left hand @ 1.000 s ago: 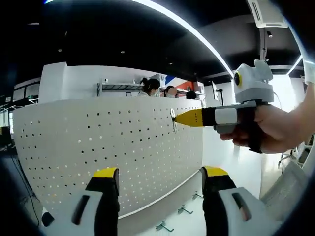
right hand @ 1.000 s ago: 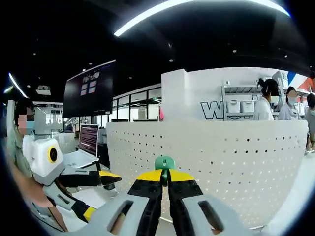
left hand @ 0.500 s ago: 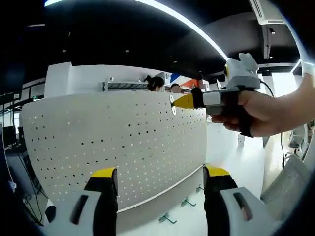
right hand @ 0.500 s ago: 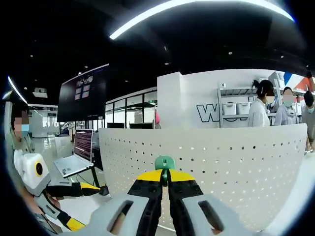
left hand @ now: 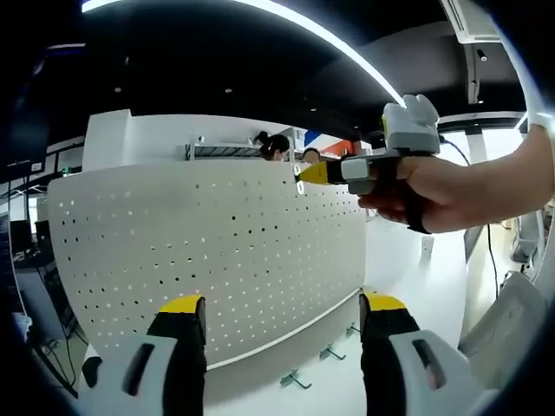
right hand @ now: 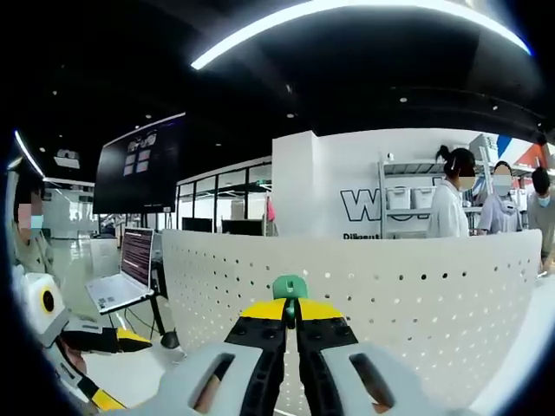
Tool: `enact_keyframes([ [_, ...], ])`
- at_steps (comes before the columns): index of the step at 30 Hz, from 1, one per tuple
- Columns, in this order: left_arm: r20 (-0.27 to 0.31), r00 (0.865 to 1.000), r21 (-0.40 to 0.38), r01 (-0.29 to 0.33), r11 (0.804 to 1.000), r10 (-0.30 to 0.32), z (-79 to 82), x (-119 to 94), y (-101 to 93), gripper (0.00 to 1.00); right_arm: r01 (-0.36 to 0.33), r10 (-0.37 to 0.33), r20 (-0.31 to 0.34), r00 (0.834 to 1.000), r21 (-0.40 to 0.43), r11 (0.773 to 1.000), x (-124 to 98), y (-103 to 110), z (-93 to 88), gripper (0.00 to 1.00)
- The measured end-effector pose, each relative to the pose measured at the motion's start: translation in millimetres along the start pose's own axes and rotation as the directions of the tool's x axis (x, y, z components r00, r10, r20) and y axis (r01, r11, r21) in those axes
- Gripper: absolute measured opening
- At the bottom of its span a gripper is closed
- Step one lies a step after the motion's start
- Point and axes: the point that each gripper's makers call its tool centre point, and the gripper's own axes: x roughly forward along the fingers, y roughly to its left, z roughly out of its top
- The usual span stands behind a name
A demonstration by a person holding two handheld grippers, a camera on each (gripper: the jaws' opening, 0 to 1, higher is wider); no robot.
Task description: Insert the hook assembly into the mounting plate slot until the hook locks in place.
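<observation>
The hook [right hand: 290,287], a green piece with a rounded top, sits pinched between the tips of the right claw [right hand: 290,312] in the right gripper view, and it stands just in front of the upper part of the white perforated mounting plate [right hand: 416,286].

In the left gripper view, the left claw [left hand: 282,316] rises from the bottom with its two yellow-tipped jaws wide apart and nothing between them. Beyond it stands the mounting plate [left hand: 217,251], a wide white pegboard dotted with rows of small holes, upright on the white bench [left hand: 347,381]. Several spare metal hooks [left hand: 293,380] lie on the bench just beside the plate's lower edge. From the right, the right claw [left hand: 305,173] comes in, held in a person's hand [left hand: 434,195], its yellow tip at the plate's top edge; whether it touches the plate cannot be told. Behind the plate, people [left hand: 276,147] stand by a shelf rack.

In the right gripper view, the right claw's jaws are closed together on the green hook. To the far left, low down, the left claw [right hand: 121,341] shows with a yellow tip, and an open laptop [right hand: 121,277] sits behind it. A dark screen [right hand: 139,165] hangs above. People [right hand: 451,204] stand at a shelf behind the plate.
</observation>
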Motion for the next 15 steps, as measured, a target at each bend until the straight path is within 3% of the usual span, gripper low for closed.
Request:
enact_keyframes([
  [5, -0.001, 1.0, -0.004, -0.006, 1.0, 0.006, -1.5, -3, 0.4, 0.74, 0.015, -0.015, 0.022, 1.0, -0.005, 1.0, 7, -2, 4.5, 0.01],
  [7, -0.005, 1.0, -0.004, -0.009, 1.0, 0.009, -2.7, -4, 0.5, 0.74, 0.025, -0.022, 0.039, 0.999, -0.085, 0.996, 10, -3, 9.9, 0.01],
  [15, -0.005, 1.0, -0.009, -0.026, 1.0, 0.026, -3.9, -5, 5.2, 0.73, 0.062, -0.062, 0.04, 0.997, -0.016, 0.998, 22, -10, 8.9, 0.01],
])
